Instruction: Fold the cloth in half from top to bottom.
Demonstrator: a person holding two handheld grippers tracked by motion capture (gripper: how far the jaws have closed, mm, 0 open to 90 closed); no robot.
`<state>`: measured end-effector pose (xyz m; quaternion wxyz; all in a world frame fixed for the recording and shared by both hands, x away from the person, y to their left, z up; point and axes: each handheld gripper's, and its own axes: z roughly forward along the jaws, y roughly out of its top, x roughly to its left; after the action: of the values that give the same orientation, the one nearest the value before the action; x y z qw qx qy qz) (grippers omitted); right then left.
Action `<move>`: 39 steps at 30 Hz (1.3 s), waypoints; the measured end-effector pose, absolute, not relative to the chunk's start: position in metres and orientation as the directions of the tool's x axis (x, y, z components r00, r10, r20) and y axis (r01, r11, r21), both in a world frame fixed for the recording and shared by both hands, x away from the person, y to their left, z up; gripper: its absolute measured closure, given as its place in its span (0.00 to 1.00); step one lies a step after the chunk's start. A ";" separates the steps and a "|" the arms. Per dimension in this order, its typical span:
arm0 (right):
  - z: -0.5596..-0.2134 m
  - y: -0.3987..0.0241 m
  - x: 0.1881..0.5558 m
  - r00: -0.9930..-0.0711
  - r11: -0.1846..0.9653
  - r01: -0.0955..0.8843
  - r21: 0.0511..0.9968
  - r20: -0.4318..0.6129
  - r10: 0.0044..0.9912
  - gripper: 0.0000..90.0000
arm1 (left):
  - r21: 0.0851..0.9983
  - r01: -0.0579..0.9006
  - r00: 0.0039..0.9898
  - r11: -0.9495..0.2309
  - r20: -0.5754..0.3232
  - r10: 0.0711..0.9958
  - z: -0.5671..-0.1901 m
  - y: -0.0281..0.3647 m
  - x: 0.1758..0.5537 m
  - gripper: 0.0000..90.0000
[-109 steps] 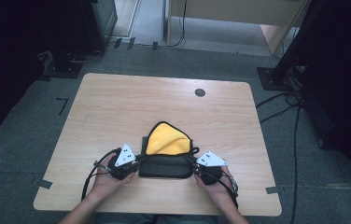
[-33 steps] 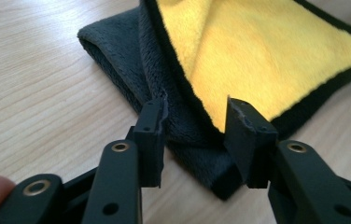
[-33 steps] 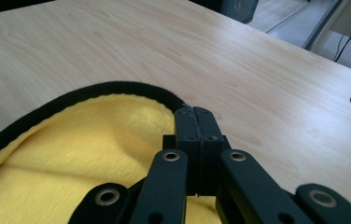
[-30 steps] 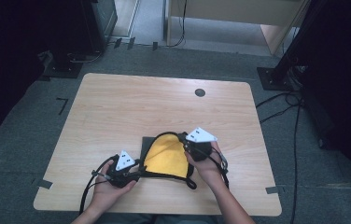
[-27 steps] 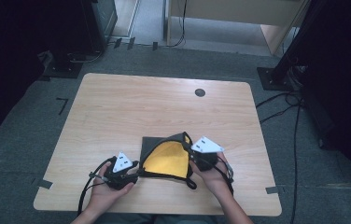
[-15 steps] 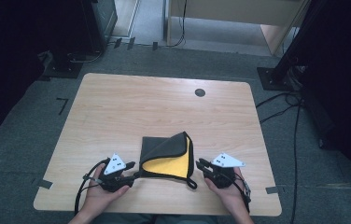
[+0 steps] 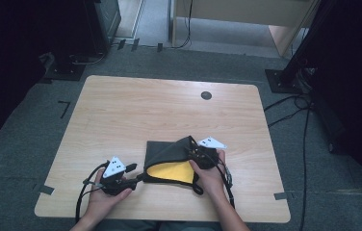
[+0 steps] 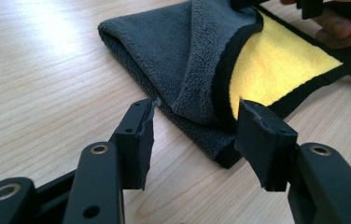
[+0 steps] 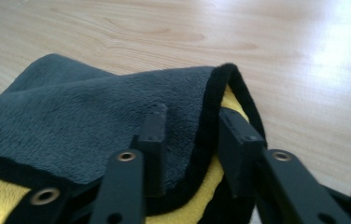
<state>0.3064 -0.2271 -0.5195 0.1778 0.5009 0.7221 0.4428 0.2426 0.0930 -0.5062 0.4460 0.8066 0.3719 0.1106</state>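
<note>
While the folded cloth lies near the table's front edge, both grippers, left and right, stand spread, jaws just opening with cloth edges between, so re-pinching for another fold seems next.

Cloth cut off lower left

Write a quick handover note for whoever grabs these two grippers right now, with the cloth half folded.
Left gripper: open, jaws just been opening, straddling the cloth's near-left corner without pressing it.
Right gripper: jaws just been opening, black-trimmed edge between them; grip unclear.
Cloth: near edge of table, grey flap folded over yellow side.
Done: partial fold.
Left: probably lay flap flat, align edges.
</note>
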 end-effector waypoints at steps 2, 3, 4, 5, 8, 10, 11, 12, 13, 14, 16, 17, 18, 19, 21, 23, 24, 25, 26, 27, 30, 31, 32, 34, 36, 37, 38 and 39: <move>-0.516 -0.223 0.300 -0.467 0.167 0.521 0.837 0.116 0.876 0.84 | 0.803 0.495 0.704 -0.333 -0.147 0.694 -0.506 0.092 0.242 0.53; -0.512 -0.221 0.296 -0.493 0.198 0.496 0.845 0.087 0.866 0.89 | 0.802 0.494 0.704 -0.335 -0.144 0.695 -0.506 0.091 0.242 0.53; -0.510 -0.221 0.293 -0.503 0.210 0.490 0.846 0.078 0.861 0.93 | 0.803 0.493 0.704 -0.335 -0.142 0.695 -0.506 0.091 0.241 0.53; -0.507 -0.221 0.290 -0.510 0.215 0.490 0.845 0.078 0.857 0.96 | 0.803 0.493 0.705 -0.336 -0.142 0.695 -0.506 0.091 0.241 0.53; -0.501 -0.227 0.281 -0.517 0.203 0.511 0.835 0.110 0.849 0.98 | 0.803 0.490 0.708 -0.339 -0.139 0.693 -0.506 0.090 0.241 0.53; -0.498 -0.230 0.278 -0.508 0.194 0.527 0.827 0.124 0.852 0.98 | 0.805 0.488 0.709 -0.338 -0.140 0.691 -0.506 0.089 0.240 0.53; -0.496 -0.235 0.275 -0.501 0.179 0.543 0.820 0.146 0.853 0.98 | 0.807 0.486 0.709 -0.336 -0.139 0.691 -0.505 0.088 0.240 0.53; -0.492 -0.245 0.269 -0.476 0.130 0.594 0.794 0.217 0.852 0.98 | 0.808 0.483 0.711 -0.339 -0.136 0.690 -0.506 0.086 0.240 0.53; -0.491 -0.249 0.266 -0.470 0.114 0.609 0.785 0.241 0.849 0.98 | 0.809 0.478 0.715 -0.343 -0.130 0.687 -0.506 0.084 0.240 0.54; -0.489 -0.254 0.262 -0.463 0.101 0.635 0.766 0.272 0.844 0.98 | 0.809 0.478 0.715 -0.343 -0.130 0.687 -0.506 0.084 0.240 0.55; -0.487 -0.260 0.258 -0.459 0.085 0.657 0.749 0.307 0.834 0.98 | 0.807 0.468 0.724 -0.361 -0.116 0.680 -0.506 0.082 0.239 0.58; -0.486 -0.263 0.255 -0.452 0.074 0.673 0.736 0.330 0.828 0.98 | 0.805 0.464 0.731 -0.371 -0.111 0.674 -0.506 0.081 0.238 0.58; -0.488 -0.272 0.248 -0.439 0.053 0.724 0.688 0.400 0.804 0.98 | 0.805 0.460 0.738 -0.376 -0.111 0.666 -0.506 0.082 0.237 0.58; -0.488 -0.272 0.248 -0.439 0.053 0.724 0.688 0.400 0.804 0.98 | 0.805 0.460 0.738 -0.376 -0.111 0.666 -0.506 0.082 0.237 0.58; -0.498 -0.277 0.243 -0.430 0.082 0.753 0.653 0.393 0.813 0.87 | 0.807 0.457 0.744 -0.374 -0.116 0.657 -0.506 0.084 0.237 0.57; -0.505 -0.281 0.242 -0.395 0.061 0.750 0.659 0.371 0.840 0.76 | 0.815 0.462 0.740 -0.349 -0.138 0.659 -0.504 0.088 0.238 0.55; -0.505 -0.283 0.241 -0.385 0.034 0.755 0.655 0.402 0.831 0.74 | 0.815 0.462 0.740 -0.349 -0.138 0.659 -0.504 0.088 0.238 0.55; -0.504 -0.284 0.238 -0.387 0.021 0.751 0.660 0.414 0.824 0.71 | 0.825 0.462 0.735 -0.325 -0.151 0.661 -0.502 0.089 0.238 0.55; -0.501 -0.282 0.234 -0.395 0.019 0.742 0.670 0.413 0.821 0.70 | 0.831 0.453 0.737 -0.322 -0.146 0.660 -0.501 0.088 0.238 0.54; -0.501 -0.282 0.234 -0.395 0.019 0.742 0.670 0.413 0.821 0.70 | 0.831 0.453 0.737 -0.322 -0.146 0.660 -0.501 0.088 0.238 0.55; -0.500 -0.272 0.216 -0.418 0.045 0.721 0.691 0.383 0.824 0.66 | 0.836 0.430 0.752 -0.342 -0.121 0.648 -0.501 0.083 0.237 0.62; -0.502 -0.271 0.215 -0.403 0.036 0.717 0.696 0.372 0.836 0.66 | 0.828 0.421 0.757 -0.370 -0.096 0.647 -0.503 0.077 0.236 0.65; -0.505 -0.272 0.217 -0.379 0.008 0.723 0.691 0.387 0.840 0.65 | 0.823 0.418 0.755 -0.384 -0.081 0.650 -0.505 0.074 0.235 0.67; -0.509 -0.273 0.221 -0.340 -0.052 0.737 0.674 0.435 0.834 0.73 | 0.818 0.411 0.756 -0.401 -0.061 0.651 -0.505 0.071 0.234 0.78; -0.509 -0.272 0.221 -0.344 -0.057 0.736 0.674 0.445 0.827 0.77 | 0.818 0.405 0.756 -0.407 -0.050 0.653 -0.505 0.070 0.233 0.82; -0.506 -0.267 0.219 -0.371 -0.029 0.728 0.685 0.428 0.824 0.88 | 0.817 0.402 0.757 -0.413 -0.043 0.652 -0.505 0.070 0.232 0.91; -0.506 -0.267 0.219 -0.371 -0.029 0.728 0.685 0.428 0.824 0.88 | 0.817 0.404 0.757 -0.413 -0.045 0.652 -0.505 0.071 0.232 0.91; -0.503 -0.265 0.218 -0.378 -0.028 0.724 0.689 0.430 0.820 0.97 | 0.816 0.413 0.753 -0.405 -0.056 0.656 -0.504 0.074 0.233 0.96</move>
<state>0.2178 -0.2651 -0.5029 0.0527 0.5552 0.6952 0.4534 0.2327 0.0742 -0.5039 0.4393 0.8268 0.3232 0.1380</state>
